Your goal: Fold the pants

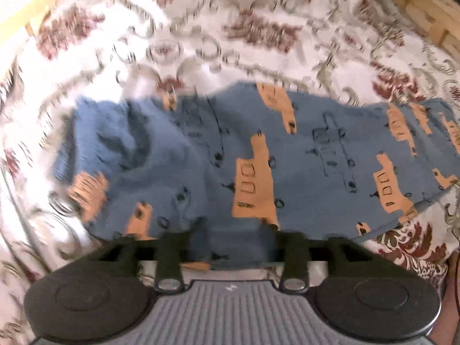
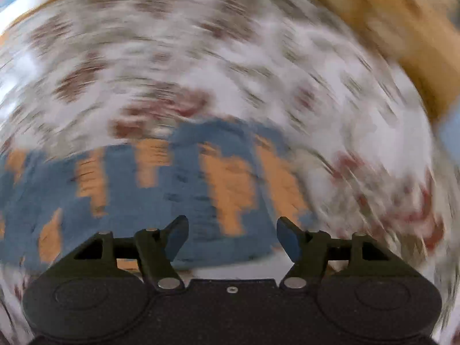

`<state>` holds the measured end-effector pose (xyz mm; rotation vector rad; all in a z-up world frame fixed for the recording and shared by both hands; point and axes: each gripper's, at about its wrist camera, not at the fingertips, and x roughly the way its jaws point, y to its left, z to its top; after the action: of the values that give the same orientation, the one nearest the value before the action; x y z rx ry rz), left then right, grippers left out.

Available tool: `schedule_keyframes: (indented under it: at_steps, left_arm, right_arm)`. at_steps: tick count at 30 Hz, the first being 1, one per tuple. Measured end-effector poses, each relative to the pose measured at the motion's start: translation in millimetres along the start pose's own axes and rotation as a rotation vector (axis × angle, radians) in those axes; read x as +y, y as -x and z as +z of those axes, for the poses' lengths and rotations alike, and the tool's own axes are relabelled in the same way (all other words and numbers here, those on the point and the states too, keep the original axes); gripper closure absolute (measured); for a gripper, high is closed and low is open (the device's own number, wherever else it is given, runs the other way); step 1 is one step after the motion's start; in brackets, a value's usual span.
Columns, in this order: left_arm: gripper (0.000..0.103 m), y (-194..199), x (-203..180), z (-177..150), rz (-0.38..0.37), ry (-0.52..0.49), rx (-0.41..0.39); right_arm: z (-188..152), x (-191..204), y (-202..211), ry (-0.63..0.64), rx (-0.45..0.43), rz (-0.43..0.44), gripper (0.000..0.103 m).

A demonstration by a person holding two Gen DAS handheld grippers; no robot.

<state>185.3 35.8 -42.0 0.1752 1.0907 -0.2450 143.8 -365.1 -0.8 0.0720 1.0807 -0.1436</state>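
Blue pants (image 1: 258, 155) with orange vehicle prints, spread across the middle of both wrist views on a floral bedspread (image 1: 201, 28).

In the left wrist view my left gripper (image 1: 233, 247) sits at the lower centre, its fingers apart with the near edge of the cloth lying between them; whether they pinch it I cannot tell. In the heavily blurred right wrist view my right gripper (image 2: 233, 238) has its fingers spread wide and empty above the pants (image 2: 161, 201). Wood shows at the upper right.
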Motion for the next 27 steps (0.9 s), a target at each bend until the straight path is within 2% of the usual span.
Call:
schedule_keyframes:
  at_steps: [3, 5, 6, 8, 9, 11, 13, 15, 20, 21, 22, 23, 27]
  left_arm:
    - [0.038, 11, 1, 12, 0.034, -0.082, -0.11]
    - [0.039, 9, 4, 24, 0.08, -0.106, -0.151]
    - [0.043, 4, 9, 29, 0.104, -0.105, -0.147]
    - [0.05, -2, 21, 33, 0.137, -0.058, -0.133]
    - [0.05, 0, 31, 31, 0.131, -0.017, -0.141]
    - [0.05, 10, 51, 23, 0.122, 0.068, -0.183]
    - [0.05, 21, 70, 14, 0.148, 0.119, -0.225]
    - [0.05, 26, 84, 9, 0.176, 0.148, -0.243]
    - [0.05, 13, 101, 9, 0.187, 0.132, -0.178]
    - [0.054, 12, 101, 9, 0.187, 0.121, -0.176]
    - [0.062, 11, 100, 9, 0.191, 0.109, -0.175]
    - [0.092, 9, 97, 10, 0.199, 0.088, -0.163]
    - [0.093, 6, 89, 10, 0.287, 0.038, -0.152]
  right_arm:
    - [3, 35, -11, 0.112, -0.025, 0.099, 0.029]
    - [7, 57, -21, 0.14, -0.044, 0.177, 0.029]
    - [11, 71, -25, 0.163, -0.049, 0.219, 0.029]
    - [21, 99, -34, 0.208, -0.068, 0.269, 0.029]
    - [26, 112, -37, 0.231, -0.079, 0.301, 0.029]
    - [33, 138, -41, 0.284, -0.103, 0.357, 0.029]
    - [39, 162, -43, 0.343, -0.139, 0.402, 0.029]
    - [41, 183, -46, 0.399, -0.16, 0.432, 0.029]
    - [41, 217, -57, 0.467, -0.189, 0.473, 0.029]
    - [40, 220, -58, 0.475, -0.191, 0.477, 0.029]
    - [39, 223, -60, 0.487, -0.189, 0.478, 0.029]
    - [37, 226, -61, 0.499, -0.188, 0.474, 0.029]
    - [33, 229, -72, 0.516, -0.174, 0.46, 0.031]
